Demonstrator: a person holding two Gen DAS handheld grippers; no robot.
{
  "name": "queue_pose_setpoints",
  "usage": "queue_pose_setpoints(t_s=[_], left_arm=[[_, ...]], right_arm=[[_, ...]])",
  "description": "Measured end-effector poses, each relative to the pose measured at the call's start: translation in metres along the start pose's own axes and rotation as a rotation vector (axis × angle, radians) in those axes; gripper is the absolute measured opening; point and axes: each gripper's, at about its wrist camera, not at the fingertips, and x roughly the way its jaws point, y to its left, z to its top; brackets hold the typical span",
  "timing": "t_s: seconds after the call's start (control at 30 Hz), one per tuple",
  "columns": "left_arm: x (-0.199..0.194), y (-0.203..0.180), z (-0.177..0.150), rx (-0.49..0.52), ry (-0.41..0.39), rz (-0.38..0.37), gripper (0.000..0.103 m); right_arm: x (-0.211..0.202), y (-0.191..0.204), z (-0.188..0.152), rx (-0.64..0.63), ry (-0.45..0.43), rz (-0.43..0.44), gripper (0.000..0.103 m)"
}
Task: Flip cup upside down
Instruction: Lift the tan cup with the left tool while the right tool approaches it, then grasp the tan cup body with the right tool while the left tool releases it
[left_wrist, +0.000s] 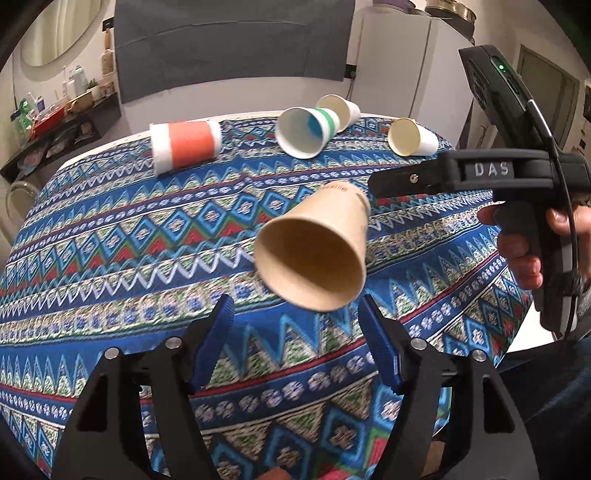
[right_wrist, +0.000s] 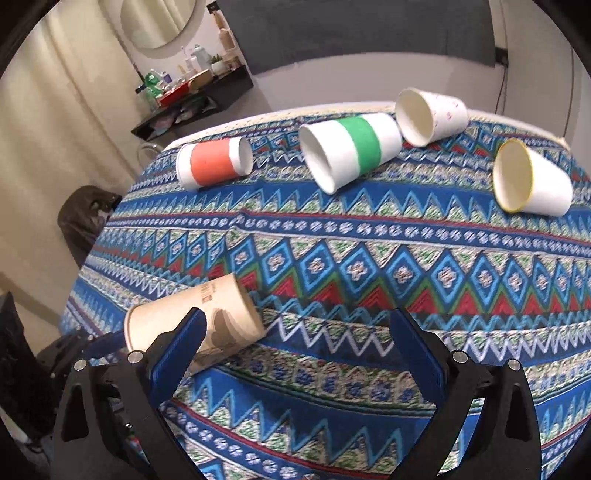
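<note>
Lying on its side on the patterned tablecloth (left_wrist: 110, 258), the brown paper cup (left_wrist: 314, 251) points its open mouth toward the left gripper (left_wrist: 295, 332), whose two blue-padded fingers stand wide apart with nothing between them. In the left wrist view the cup sits just beyond the fingertips, roughly centred in the gap, with its rim blurred and its narrow base pointing away toward the far side of the table. Whether the rim touches either pad cannot be told.

From the right wrist view the same cup (right_wrist: 195, 325) lies to the left of the right gripper (right_wrist: 295, 339), partly hidden behind that gripper's left finger. Its jaws are also spread apart and hold nothing; the cup is outside the gap rather than within it. A blue fingertip of the left gripper shows just beside the cup's rim at the left edge.

Farther back on the cloth four more cups lie tipped over: an orange-banded cup (left_wrist: 184, 146), a green-banded cup (left_wrist: 306, 129), a white cup (left_wrist: 340, 109) just behind it, and a gold-rimmed cup (left_wrist: 412, 136) off to the right. The person's right hand (left_wrist: 524, 240) grips the black handle of the right gripper, seen at the right edge of the left wrist view.
</note>
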Motion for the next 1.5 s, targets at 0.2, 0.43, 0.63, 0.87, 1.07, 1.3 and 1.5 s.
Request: queue_pose_setpoints(t_s=[0.2,0.43,0.63,0.87,1.07,1.3,1.5], left_arm=[[-0.008,0.017,-0.008,-0.010,-0.009,0.034,0.076],[-0.007,0.040,-0.012,-0.047,-0.004,0.066,0.076],[-0.006,0.050,-0.017,-0.047,0.014,0.088,0.077],[-0.003,0.056,-0.014,-0.034,0.009,0.079,0.082],[0.001,0.058,-0.009,-0.031,0.012,0.076,0.082],[0.011,0.060,-0.005,-0.034,0.022,0.074,0.082],[0.018,0.052,-0.004,-0.034,0.034,0.064,0.083]], right_arm=[[0.009,0.006,-0.003,0.070,0.080,0.074,0.095],[0.023,0.013,-0.001,0.184,0.131,0.180,0.095],[0.051,0.010,0.002,0.332,0.220,0.311,0.095],[0.066,0.005,0.010,0.433,0.246,0.389,0.095],[0.078,0.002,0.015,0.479,0.243,0.425,0.062],[0.084,0.001,0.015,0.458,0.248,0.467,0.056],[0.059,-0.003,0.020,0.392,0.154,0.432,0.054]])
